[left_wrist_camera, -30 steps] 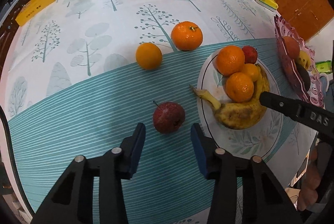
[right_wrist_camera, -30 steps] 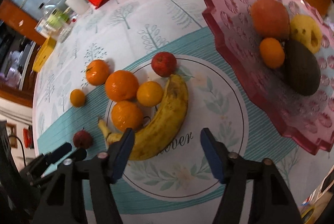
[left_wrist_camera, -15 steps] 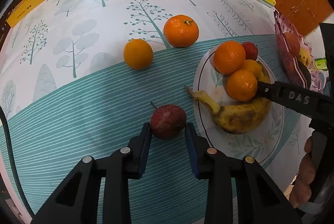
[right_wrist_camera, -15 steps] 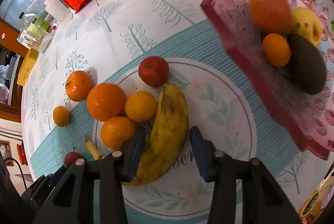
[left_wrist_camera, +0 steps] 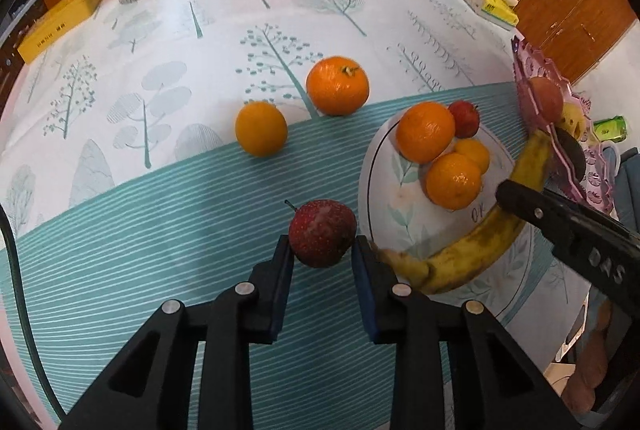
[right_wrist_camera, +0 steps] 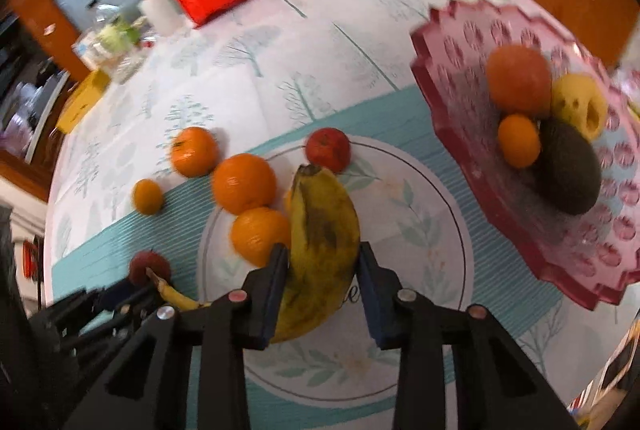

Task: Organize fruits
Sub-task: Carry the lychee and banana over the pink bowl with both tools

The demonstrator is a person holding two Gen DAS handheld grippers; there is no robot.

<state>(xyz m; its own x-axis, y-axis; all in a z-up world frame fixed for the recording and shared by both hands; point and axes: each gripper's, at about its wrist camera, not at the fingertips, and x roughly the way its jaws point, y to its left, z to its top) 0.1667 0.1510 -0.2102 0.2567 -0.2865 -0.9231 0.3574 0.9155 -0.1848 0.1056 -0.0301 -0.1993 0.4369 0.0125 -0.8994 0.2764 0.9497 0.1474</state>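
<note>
Dark red fruit (left_wrist_camera: pixel 322 233) on tablecloth, spotted banana (right_wrist_camera: pixel 322 250) over plate

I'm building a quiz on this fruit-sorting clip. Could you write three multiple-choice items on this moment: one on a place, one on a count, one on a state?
1. Where does the dark green avocado lie?
A. on the white floral plate
B. on the pink scalloped tray
C. on the bare tablecloth

2. How many orange citrus fruits sit on the tablecloth, off both dishes?
A. two
B. none
C. four

3. What is the right gripper doing?
A. hanging open over the tray
B. clamped on the spotted yellow banana
C. holding a glass

Answers: 1 B, the avocado rests among the tray's fruit. 2 A, two stand beyond the white floral plate. 3 B, both pads press the banana's sides, while the left gripper grips the dark red fruit.
</note>
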